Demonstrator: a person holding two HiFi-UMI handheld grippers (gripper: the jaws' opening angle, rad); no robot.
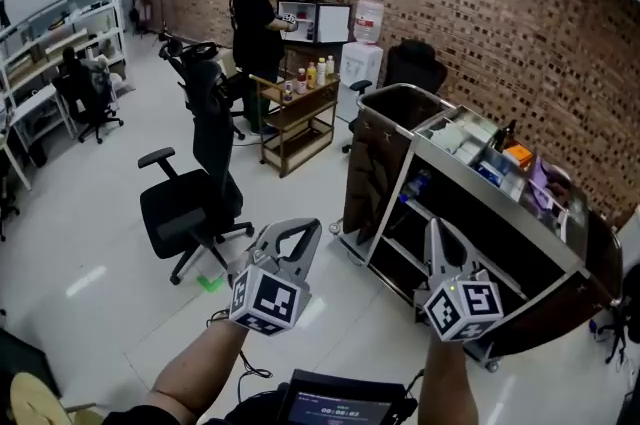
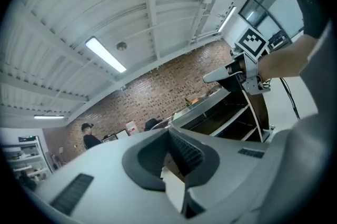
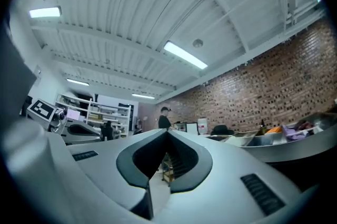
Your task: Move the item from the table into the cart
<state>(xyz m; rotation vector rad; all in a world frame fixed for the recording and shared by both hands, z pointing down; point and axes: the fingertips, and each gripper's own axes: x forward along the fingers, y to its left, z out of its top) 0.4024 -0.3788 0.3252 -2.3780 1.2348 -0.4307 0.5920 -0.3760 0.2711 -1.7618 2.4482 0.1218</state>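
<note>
I hold both grippers up in front of me, level, over the white floor. My left gripper (image 1: 300, 231) is shut with nothing between its jaws; in its own view the tips (image 2: 168, 131) meet. To its right, my right gripper (image 1: 436, 231) is shut and empty too, its tips (image 3: 167, 132) closed together. A steel service cart (image 1: 470, 175) stands just beyond the right gripper, with several items in its top tray. Farther back a small wooden table (image 1: 300, 113) carries bottles (image 1: 320, 71). Neither gripper touches the cart or the table.
A black office chair (image 1: 190, 203) stands left of the left gripper, and more chairs stand behind it. A person (image 1: 255, 23) stands at a counter by the brick wall, beside a water dispenser (image 1: 362, 53). Shelving (image 1: 40, 53) lines the far left.
</note>
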